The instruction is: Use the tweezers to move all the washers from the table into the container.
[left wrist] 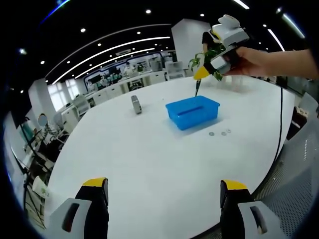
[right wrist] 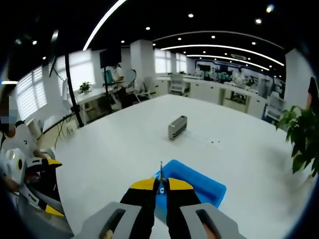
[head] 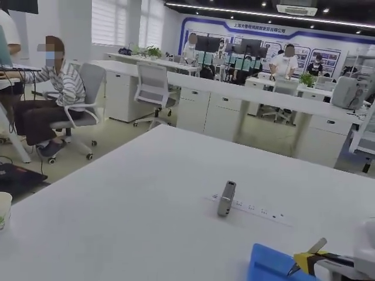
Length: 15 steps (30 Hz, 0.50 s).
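Right gripper view | right gripper (right wrist: 160,185) pinching tweezers (right wrist: 160,170) over container (right wrist: 202,185) | left gripper (left wrist: 164,194) spread

Two tongs: left tongs (left wrist: 164,184) and right tongs (right wrist: 160,185). One pair of tweezers (left wrist: 196,88), clamped in the right tongs. One blue container (left wrist: 193,112), below the right tongs. Three washers (left wrist: 223,133) on the one counter (left wrist: 149,159), on the container's side nearer the left tongs. One grey block (left wrist: 136,103), well ahead of both.
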Each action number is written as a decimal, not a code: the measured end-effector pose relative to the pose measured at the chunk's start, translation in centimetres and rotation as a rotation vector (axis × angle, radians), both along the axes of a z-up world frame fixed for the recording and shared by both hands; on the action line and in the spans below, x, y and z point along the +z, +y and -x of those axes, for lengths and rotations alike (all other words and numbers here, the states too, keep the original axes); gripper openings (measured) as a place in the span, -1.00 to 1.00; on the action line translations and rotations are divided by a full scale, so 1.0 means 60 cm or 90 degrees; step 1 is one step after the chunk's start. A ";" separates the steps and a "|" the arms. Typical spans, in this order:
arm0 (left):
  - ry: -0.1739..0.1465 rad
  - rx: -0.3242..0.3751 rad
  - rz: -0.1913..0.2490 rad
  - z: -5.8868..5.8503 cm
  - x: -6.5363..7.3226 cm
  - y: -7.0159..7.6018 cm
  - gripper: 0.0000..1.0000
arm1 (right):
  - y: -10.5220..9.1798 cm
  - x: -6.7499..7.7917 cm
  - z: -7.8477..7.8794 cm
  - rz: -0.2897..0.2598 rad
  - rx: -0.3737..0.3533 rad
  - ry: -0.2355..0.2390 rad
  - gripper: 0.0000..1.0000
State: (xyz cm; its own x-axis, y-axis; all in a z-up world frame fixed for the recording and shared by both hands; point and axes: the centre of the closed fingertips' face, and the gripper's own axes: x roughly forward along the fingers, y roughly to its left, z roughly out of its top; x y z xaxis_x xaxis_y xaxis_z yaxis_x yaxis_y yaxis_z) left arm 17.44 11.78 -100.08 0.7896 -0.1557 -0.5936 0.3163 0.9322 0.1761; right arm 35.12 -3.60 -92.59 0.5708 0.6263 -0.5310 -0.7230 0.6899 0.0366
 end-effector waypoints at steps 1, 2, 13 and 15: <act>0.000 0.000 0.001 0.000 0.000 0.000 0.90 | 0.001 0.002 0.006 0.003 0.007 -0.003 -0.94; 0.000 0.000 0.001 0.000 0.000 0.000 0.90 | 0.001 0.003 0.009 0.005 0.009 -0.004 -0.94; -0.002 -0.001 0.001 -0.001 0.000 -0.002 0.90 | 0.010 -0.012 0.049 0.033 0.055 -0.007 -0.94; -0.002 -0.002 0.001 -0.002 0.000 -0.003 0.90 | 0.011 -0.018 0.053 0.031 0.057 -0.001 -0.94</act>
